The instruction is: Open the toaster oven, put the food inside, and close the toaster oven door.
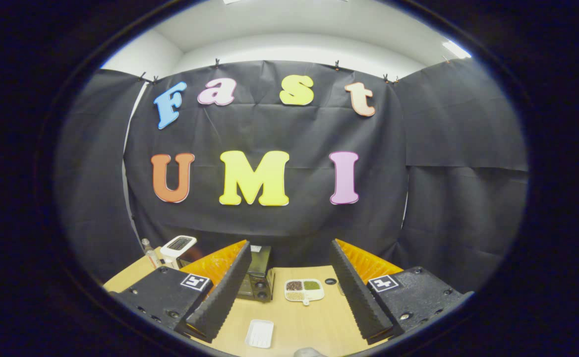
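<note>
My gripper [289,287] is open, held high above a wooden table [299,317], with nothing between its two black ribbed fingers [222,292]. A dark toaster oven [259,275] stands on the table beyond the left finger, partly hidden by it; its door looks closed. A small white tray [260,333] lies on the table between the fingers, nearer to me. I cannot tell whether there is food on it. A greyish object [309,352] shows at the table's near edge, too cut off to identify.
A white divided dish [304,290] with dark, green and pale fillings sits right of the oven, with a small dark round thing [330,281] beside it. Behind the left finger stand a white appliance [178,246] and a small bottle [149,253]. Black cloth walls surround the table.
</note>
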`<state>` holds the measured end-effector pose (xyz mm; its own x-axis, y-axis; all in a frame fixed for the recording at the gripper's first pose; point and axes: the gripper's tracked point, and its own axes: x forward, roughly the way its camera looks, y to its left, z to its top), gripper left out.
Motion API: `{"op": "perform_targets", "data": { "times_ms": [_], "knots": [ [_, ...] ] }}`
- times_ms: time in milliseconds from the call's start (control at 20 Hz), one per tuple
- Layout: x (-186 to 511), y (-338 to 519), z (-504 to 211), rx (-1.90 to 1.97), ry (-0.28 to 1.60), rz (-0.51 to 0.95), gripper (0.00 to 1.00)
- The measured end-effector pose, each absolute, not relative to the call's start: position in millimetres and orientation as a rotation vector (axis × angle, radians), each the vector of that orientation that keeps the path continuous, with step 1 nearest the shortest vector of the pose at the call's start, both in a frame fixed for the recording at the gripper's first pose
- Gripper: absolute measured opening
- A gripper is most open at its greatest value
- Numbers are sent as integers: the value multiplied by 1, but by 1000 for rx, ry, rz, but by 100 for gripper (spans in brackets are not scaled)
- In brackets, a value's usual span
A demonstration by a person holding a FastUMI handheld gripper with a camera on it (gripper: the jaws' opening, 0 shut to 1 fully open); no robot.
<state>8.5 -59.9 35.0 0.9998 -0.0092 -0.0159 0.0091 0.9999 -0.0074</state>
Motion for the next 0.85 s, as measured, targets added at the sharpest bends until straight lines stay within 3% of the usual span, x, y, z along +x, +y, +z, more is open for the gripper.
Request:
{"op": "perform_targets", "data": {
  "times_ms": [850],
  "knots": [
    [-1, -92, 20, 39, 9, -16, 100]
  ]
}}
